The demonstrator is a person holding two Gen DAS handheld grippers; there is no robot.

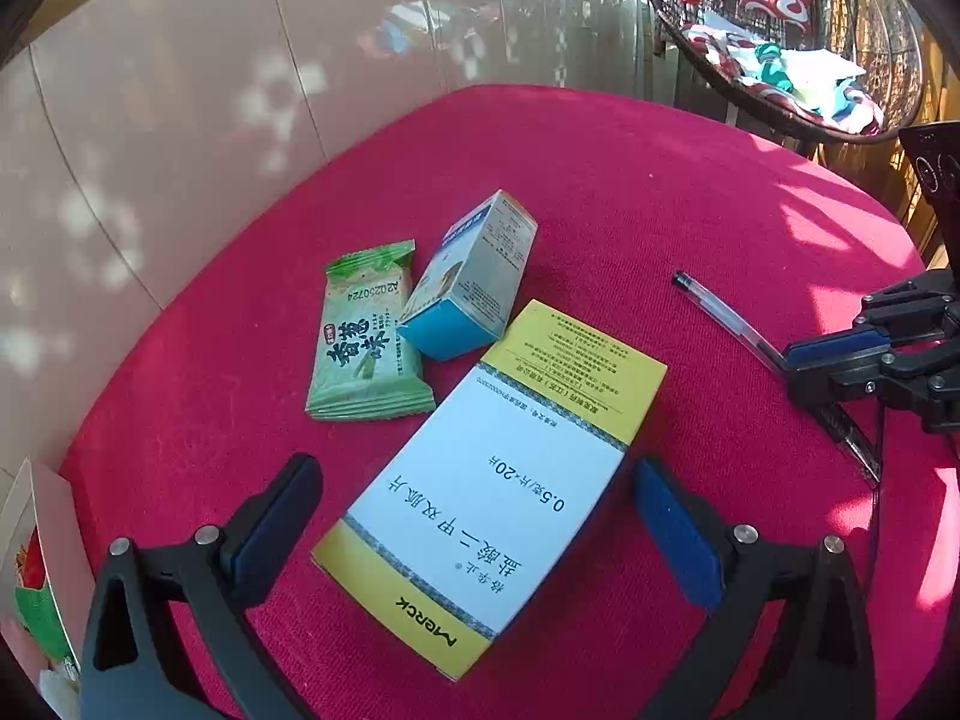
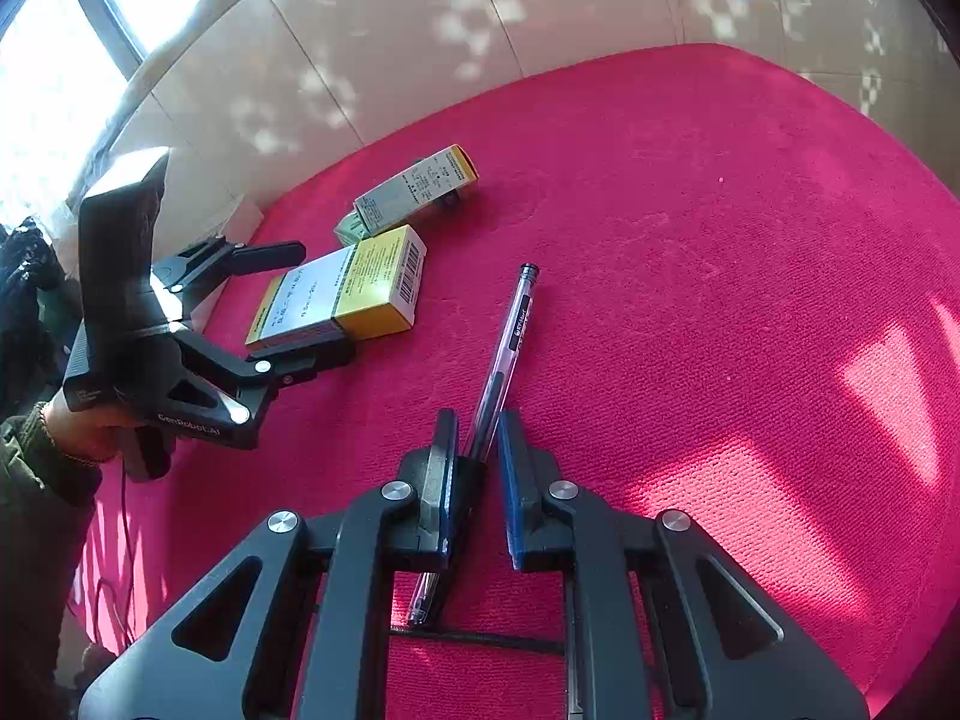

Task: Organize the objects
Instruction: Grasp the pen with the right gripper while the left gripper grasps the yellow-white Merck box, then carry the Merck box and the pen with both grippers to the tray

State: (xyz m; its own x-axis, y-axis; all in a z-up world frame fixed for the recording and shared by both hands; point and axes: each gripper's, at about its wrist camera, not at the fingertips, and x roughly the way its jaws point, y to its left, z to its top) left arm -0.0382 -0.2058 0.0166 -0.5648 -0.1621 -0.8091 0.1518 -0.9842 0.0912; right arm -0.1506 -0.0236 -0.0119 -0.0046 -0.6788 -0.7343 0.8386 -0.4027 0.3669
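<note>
A white and yellow medicine box (image 1: 540, 396) lies flat on the red cushion (image 1: 660, 180). My left gripper (image 1: 474, 474) stands open astride its near half, pads clear of both sides; the right wrist view shows that gripper (image 2: 312, 303) and box (image 2: 360, 282) the same way. Past the box lie a blue and white carton (image 1: 474, 282) and a green snack packet (image 1: 366, 342). A clear pen (image 2: 510, 336) with a black cap lies to the right. My right gripper (image 2: 478, 423) is shut on the pen's lower shaft, also seen in the left wrist view (image 1: 792, 369).
Beige tiles (image 1: 180, 120) surround the cushion's edge. A wicker basket chair (image 1: 780, 60) heaped with cloths stands at the far right. A white card (image 1: 42, 540) leans at the cushion's left edge. A person's hand (image 2: 90, 420) holds the left gripper, with a thin cable (image 2: 120, 570) below.
</note>
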